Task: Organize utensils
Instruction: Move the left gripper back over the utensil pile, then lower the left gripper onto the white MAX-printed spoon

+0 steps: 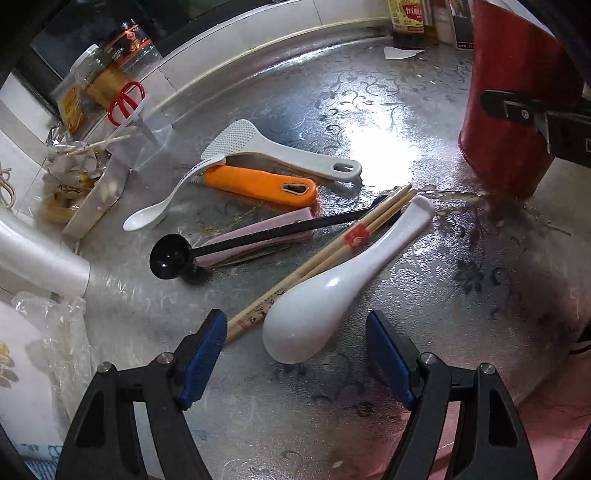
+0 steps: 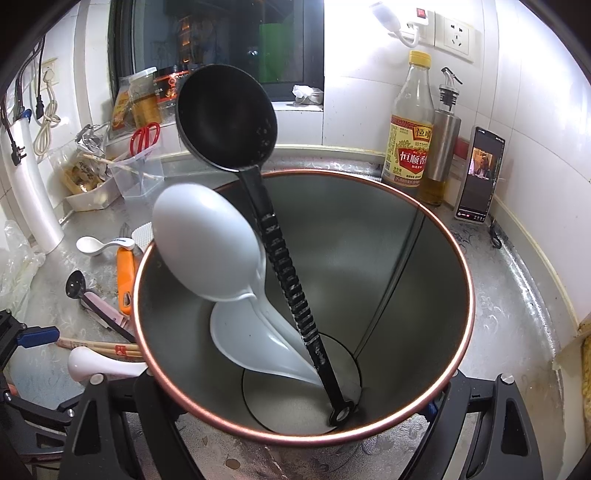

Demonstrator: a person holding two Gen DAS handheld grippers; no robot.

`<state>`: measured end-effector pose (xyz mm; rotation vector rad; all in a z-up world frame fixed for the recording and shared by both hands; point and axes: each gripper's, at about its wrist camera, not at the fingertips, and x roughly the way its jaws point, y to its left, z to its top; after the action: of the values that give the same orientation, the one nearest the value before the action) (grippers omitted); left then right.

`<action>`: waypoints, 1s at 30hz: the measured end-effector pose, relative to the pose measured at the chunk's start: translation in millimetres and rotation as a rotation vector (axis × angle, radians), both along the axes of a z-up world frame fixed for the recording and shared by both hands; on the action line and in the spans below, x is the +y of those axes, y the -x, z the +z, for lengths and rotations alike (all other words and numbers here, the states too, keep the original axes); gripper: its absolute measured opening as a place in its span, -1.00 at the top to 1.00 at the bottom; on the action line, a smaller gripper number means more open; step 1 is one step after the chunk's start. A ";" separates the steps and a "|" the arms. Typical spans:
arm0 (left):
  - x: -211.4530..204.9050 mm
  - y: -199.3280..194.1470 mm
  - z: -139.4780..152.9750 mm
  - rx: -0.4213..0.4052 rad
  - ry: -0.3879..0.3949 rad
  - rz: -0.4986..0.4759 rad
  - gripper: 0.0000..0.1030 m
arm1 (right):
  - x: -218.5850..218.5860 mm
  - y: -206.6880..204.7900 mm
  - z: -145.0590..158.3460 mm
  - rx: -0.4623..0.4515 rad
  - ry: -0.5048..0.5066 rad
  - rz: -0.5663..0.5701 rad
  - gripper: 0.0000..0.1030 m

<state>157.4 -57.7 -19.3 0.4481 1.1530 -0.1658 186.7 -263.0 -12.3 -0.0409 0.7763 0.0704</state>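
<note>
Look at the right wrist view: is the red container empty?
No: the red container already holds a black ladle and a pale plastic spoon, both standing handle-down inside it.

This is a home kitchen: white wall tiles (image 2: 362,110) back a metal surface (image 1: 388,122) with a raised rim, where a vinegar bottle (image 2: 410,125) and an oil dispenser (image 2: 445,136) stand (beside wall sockets (image 2: 456,35)), and spoons (image 1: 332,280) and chopsticks (image 1: 325,254) lie loose.
</note>
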 end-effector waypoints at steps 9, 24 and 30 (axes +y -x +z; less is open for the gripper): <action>18.1 -9.6 3.4 0.039 0.139 0.041 0.26 | 0.9 -0.4 -1.2 0.004 0.000 -0.001 -0.77; 86.2 -39.6 -0.3 0.088 0.442 0.296 0.50 | 1.2 -1.3 -2.8 0.009 0.003 0.000 -0.77; 93.8 -32.2 5.9 0.087 0.509 0.327 0.50 | 1.1 -1.2 -2.6 0.010 0.004 -0.001 -0.77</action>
<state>189.6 36.0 -13.3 -0.1998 1.2025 -0.1869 187.9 -262.0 -14.8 -0.0444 0.7861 0.0682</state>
